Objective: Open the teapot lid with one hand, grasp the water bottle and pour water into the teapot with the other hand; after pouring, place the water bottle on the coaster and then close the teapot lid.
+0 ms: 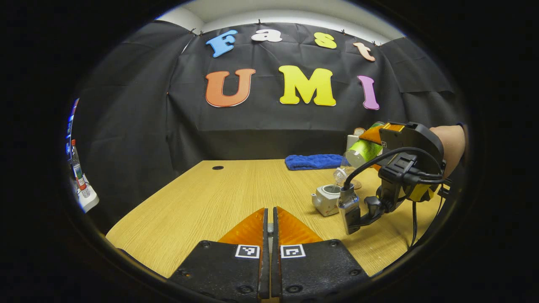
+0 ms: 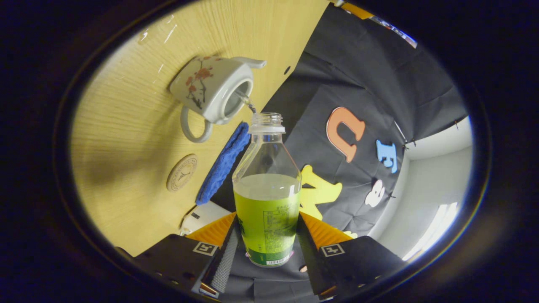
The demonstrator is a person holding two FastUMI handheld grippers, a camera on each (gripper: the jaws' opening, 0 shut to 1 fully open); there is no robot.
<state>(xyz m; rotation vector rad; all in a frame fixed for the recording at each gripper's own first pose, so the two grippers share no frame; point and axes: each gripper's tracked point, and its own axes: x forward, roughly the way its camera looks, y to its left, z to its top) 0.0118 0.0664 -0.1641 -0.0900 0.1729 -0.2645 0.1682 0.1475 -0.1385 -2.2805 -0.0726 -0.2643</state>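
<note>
The right gripper is clamping the tilted bottle, neck aiming into the open teapot. The left gripper is pinching something thin, perhaps the lid.

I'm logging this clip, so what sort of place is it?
Probably a recording booth: black cloth wall, a wooden table, and staged props, a teapot and water bottle.

Teapots: one, white with a floral print
Water bottles: one held, green label
Coasters: one, round
Blue cloths: one
Grippers: two, left and right
Bottles at booth edge: one
Tables: one, wooden
</note>
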